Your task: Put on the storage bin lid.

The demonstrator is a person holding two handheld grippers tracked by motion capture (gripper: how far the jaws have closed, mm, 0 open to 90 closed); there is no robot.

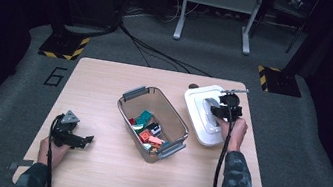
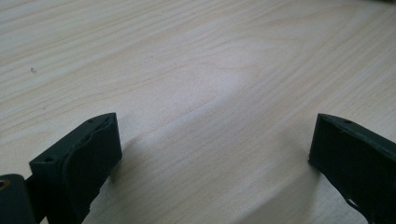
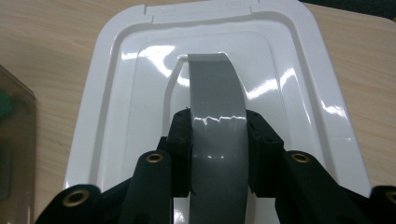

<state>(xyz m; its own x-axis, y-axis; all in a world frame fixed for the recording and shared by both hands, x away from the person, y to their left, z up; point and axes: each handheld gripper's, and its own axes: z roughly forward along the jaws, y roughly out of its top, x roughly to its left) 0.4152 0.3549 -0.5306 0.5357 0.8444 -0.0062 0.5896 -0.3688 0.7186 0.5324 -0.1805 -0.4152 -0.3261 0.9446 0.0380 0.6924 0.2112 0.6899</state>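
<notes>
A white plastic lid [image 1: 201,110] [image 3: 140,84] with a grey handle [image 3: 215,121] [image 1: 211,105] is on the right side of the table. My right gripper [image 1: 218,112] [image 3: 218,154] is shut on that grey handle, one pad pressed on each side of it. A clear bin [image 1: 152,121] with grey end handles stands mid-table and holds several coloured toy pieces [image 1: 148,130]. My left gripper [image 1: 86,140] [image 2: 212,154] rests low over bare wood near the front left, its jaws wide open with nothing between them.
The wooden table [image 1: 105,84] has its front edge close to both forearms. A corner of the clear bin [image 3: 14,140] lies left of the lid in the right gripper view. Beyond the table are floor cables and a grey stand frame [image 1: 216,10].
</notes>
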